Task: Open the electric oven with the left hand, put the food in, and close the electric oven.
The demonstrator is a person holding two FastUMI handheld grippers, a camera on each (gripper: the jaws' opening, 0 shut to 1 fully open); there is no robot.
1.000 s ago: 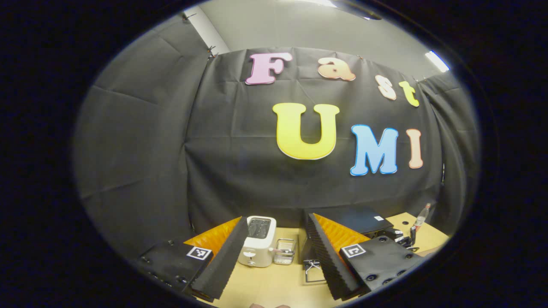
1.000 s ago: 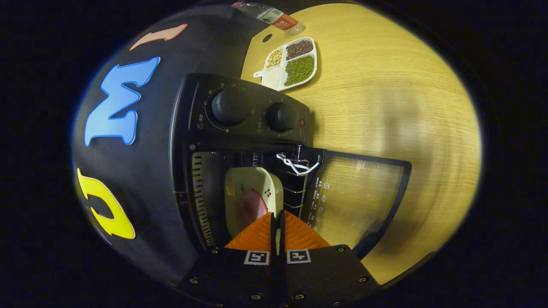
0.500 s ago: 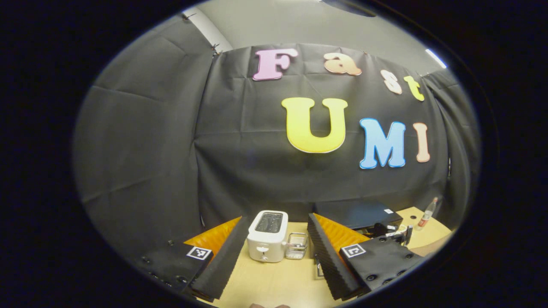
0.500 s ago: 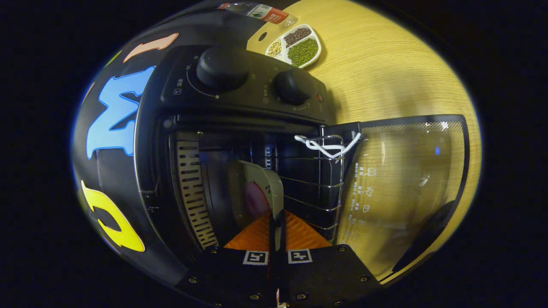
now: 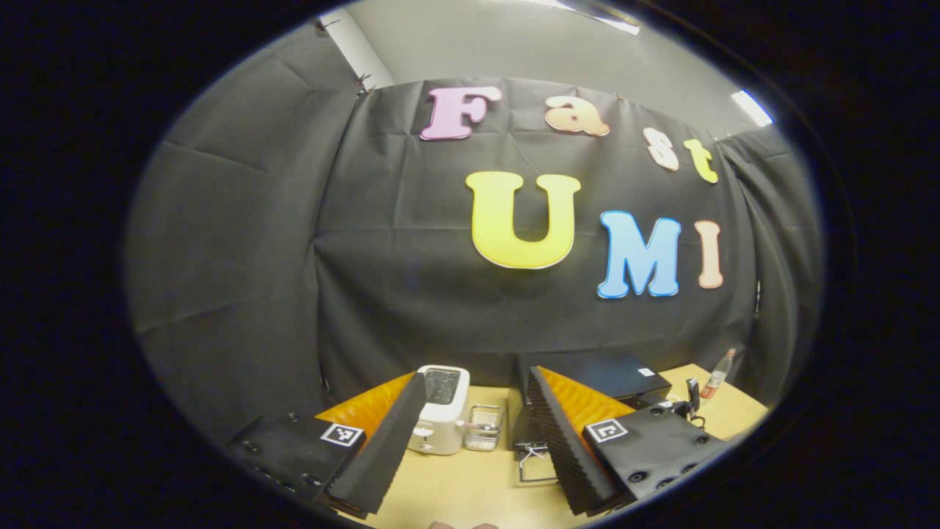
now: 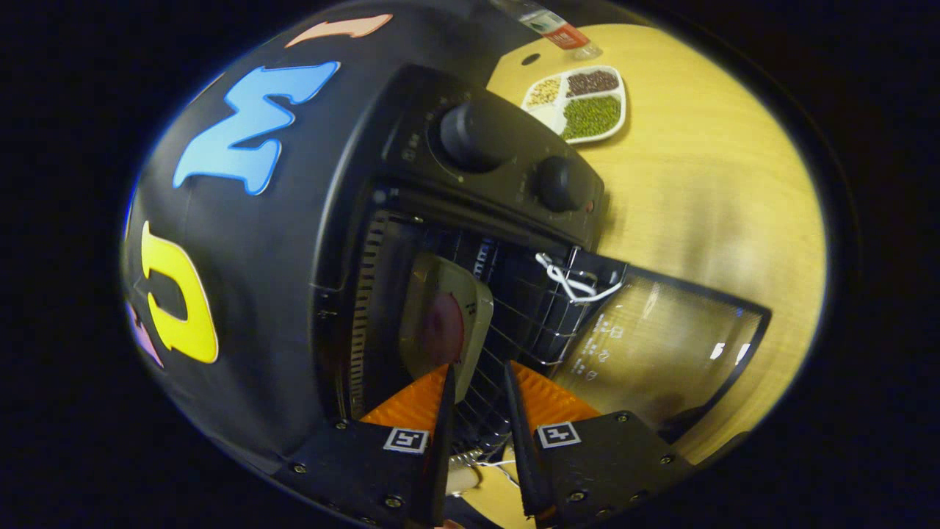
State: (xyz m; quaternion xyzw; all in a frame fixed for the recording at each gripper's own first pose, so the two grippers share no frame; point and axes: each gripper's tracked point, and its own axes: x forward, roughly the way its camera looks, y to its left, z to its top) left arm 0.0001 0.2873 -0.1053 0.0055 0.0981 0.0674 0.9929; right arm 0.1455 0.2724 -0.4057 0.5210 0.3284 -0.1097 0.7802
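Observation:
The black electric oven (image 6: 499, 147) stands with its glass door (image 6: 661, 345) swung down and open. Inside, a cream plate (image 6: 440, 294) with a pink piece of food (image 6: 443, 327) rests on the wire rack (image 6: 529, 316). My right gripper (image 6: 477, 371) is open just in front of the plate's near edge, its fingers off the plate. My left gripper (image 5: 476, 378) hangs open and empty high above the table, aimed at the booth wall. In the left gripper view the oven (image 5: 602, 367) sits to its right, behind the right finger.
A white divided tray of beans (image 6: 580, 103) and a bottle (image 6: 551, 26) lie on the wooden table (image 6: 720, 206) beyond the oven. In the left gripper view a white toaster (image 5: 440, 408) and a small wire basket (image 5: 481, 430) stand left of the oven.
My right gripper has opened, letting go of the plate, which stays on the rack, and it has drawn back a little and tilted. My left gripper only swayed slightly.

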